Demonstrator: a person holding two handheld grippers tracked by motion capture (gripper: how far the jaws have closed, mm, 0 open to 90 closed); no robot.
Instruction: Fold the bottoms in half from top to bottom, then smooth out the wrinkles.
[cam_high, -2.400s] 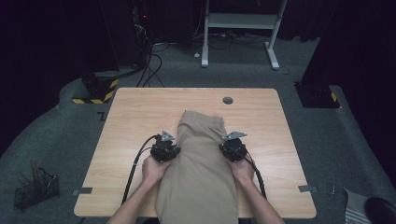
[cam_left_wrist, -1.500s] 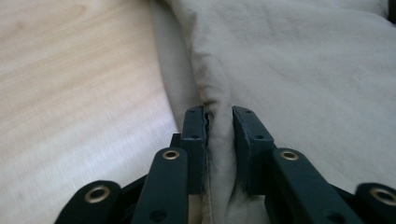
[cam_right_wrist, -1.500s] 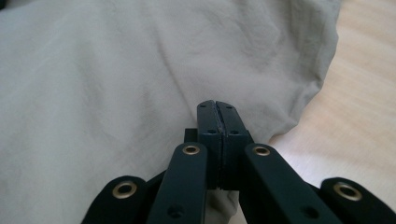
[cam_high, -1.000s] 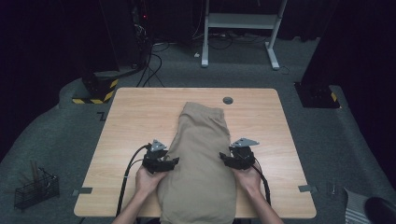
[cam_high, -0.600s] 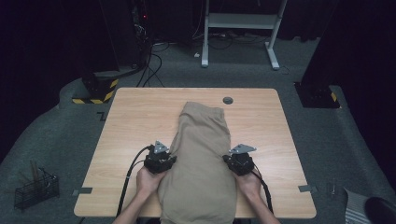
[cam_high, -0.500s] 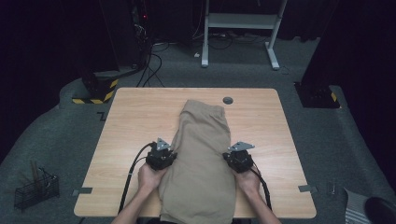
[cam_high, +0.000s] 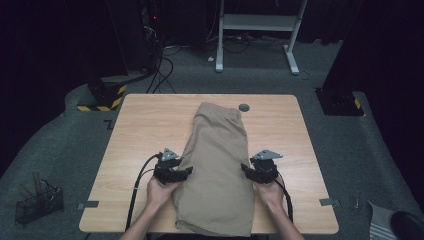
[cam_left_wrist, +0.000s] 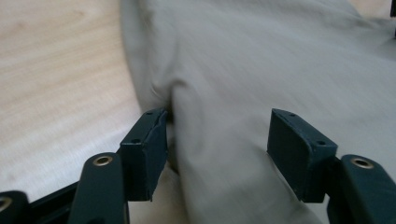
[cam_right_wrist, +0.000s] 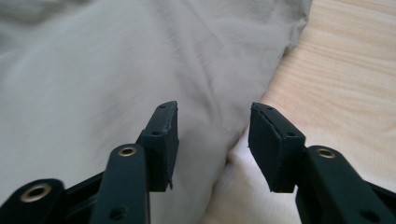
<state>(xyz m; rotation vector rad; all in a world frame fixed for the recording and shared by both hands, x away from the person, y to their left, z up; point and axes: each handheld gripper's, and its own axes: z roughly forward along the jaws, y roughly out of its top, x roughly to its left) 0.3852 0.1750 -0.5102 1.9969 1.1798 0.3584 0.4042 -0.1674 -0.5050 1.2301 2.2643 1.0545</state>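
Observation:
A folded khaki garment (cam_high: 217, 160) lies lengthwise down the middle of the wooden table (cam_high: 145, 125). My left gripper (cam_high: 187, 171) is at the garment's left edge and my right gripper (cam_high: 245, 169) at its right edge, both pointing inward. In the left gripper view the cloth (cam_left_wrist: 257, 70) bulges in a fold between the left gripper (cam_left_wrist: 217, 144)'s jaws, which have just been opening and stand apart. In the right gripper view the cloth's (cam_right_wrist: 116, 70) edge runs between the right gripper (cam_right_wrist: 212, 140)'s jaws, which have also just been opening and do not press on it.
A small grey disc (cam_high: 244, 107) sits near the table's far edge, just beyond the garment. On the floor are a wire basket (cam_high: 37, 202) at the left, a yellow-and-black striped base (cam_high: 102, 97) and a white desk frame (cam_high: 257, 30) beyond the table.
Both hands have drawn back along the garment's sides toward the table's near edge since the earliest frame. Over the last half second they have stayed almost in place.

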